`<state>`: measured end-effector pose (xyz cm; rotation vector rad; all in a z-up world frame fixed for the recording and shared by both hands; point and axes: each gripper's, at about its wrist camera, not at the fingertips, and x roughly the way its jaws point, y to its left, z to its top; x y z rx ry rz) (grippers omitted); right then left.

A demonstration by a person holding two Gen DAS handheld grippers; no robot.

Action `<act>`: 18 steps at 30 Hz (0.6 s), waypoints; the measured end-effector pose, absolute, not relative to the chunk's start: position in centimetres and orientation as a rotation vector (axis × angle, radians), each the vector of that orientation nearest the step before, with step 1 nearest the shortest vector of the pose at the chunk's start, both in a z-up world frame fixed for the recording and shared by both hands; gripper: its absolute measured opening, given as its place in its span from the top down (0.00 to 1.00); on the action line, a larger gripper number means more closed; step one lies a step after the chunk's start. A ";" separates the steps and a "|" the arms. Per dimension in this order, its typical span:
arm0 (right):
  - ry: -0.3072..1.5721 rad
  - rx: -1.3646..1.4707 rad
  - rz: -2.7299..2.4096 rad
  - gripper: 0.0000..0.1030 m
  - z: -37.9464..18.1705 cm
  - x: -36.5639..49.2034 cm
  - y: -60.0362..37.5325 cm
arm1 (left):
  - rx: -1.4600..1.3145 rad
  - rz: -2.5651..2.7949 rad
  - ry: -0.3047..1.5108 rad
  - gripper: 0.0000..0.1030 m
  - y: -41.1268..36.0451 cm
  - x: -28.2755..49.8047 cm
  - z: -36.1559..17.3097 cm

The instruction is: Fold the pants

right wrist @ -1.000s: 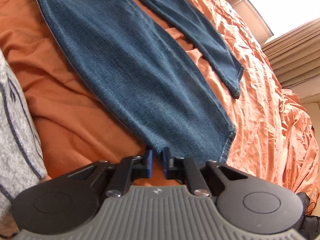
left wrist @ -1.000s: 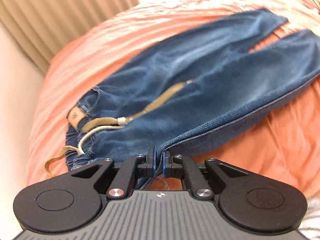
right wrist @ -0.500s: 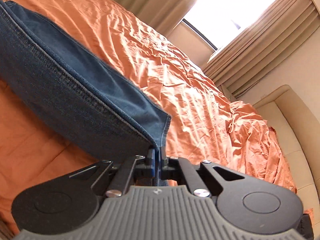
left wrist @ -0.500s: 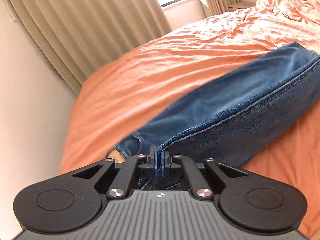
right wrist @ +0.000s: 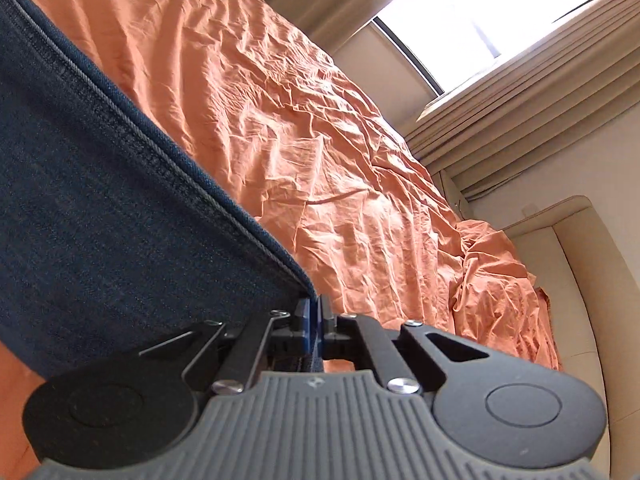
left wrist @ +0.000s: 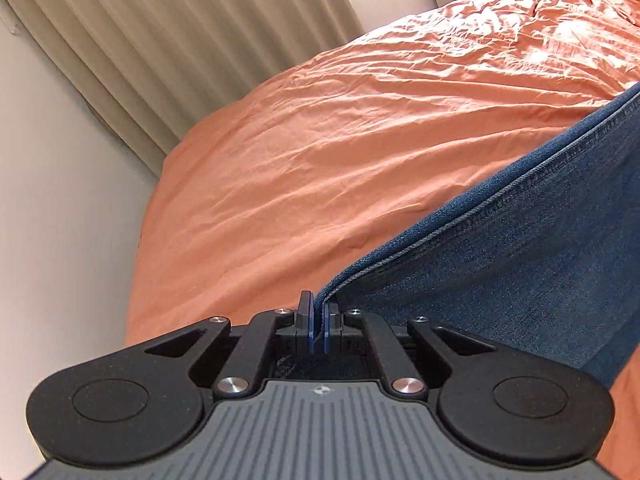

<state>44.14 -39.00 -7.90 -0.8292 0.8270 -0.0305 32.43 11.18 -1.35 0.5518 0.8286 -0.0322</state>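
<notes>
The pants are dark blue jeans (left wrist: 520, 264), lifted over an orange bedsheet (left wrist: 320, 140). In the left wrist view my left gripper (left wrist: 318, 320) is shut on a seamed edge of the denim, which stretches taut up to the right. In the right wrist view my right gripper (right wrist: 314, 316) is shut on a corner of the jeans (right wrist: 100, 208); the fabric runs up to the left from the jaws. The waistband, drawstring and other leg are hidden from both views.
The rumpled orange sheet (right wrist: 340, 140) covers the bed. Beige curtains (left wrist: 160, 40) and a wall stand at the left bed edge. A bright window (right wrist: 500, 12) and a cream padded headboard (right wrist: 580, 280) lie at the right.
Both grippers lifted the jeans' near edge and carried it across the bed. The waistband, drawstring and far leg have dropped out of sight; bare sheet, curtains and window now fill the views.
</notes>
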 end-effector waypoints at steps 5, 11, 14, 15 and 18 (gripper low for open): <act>0.891 -0.872 -0.021 1.00 -13.2 50.0 -37.8 | 0.551 -0.039 0.917 0.96 11.9 37.6 -6.0; 0.975 -0.883 0.011 1.00 -18.8 54.3 -37.3 | 0.515 -0.040 1.008 0.95 12.7 41.5 -11.4; 0.997 -0.879 0.026 1.00 -20.6 54.9 -37.5 | 0.521 -0.042 1.026 0.96 13.0 41.8 -13.1; 0.997 -0.882 0.030 1.00 -20.9 54.9 -37.5 | 0.517 -0.043 1.029 0.96 13.1 41.8 -13.5; 0.987 -0.883 0.032 1.00 -21.2 54.6 -37.6 | 0.512 -0.035 1.001 0.96 13.0 41.5 -13.5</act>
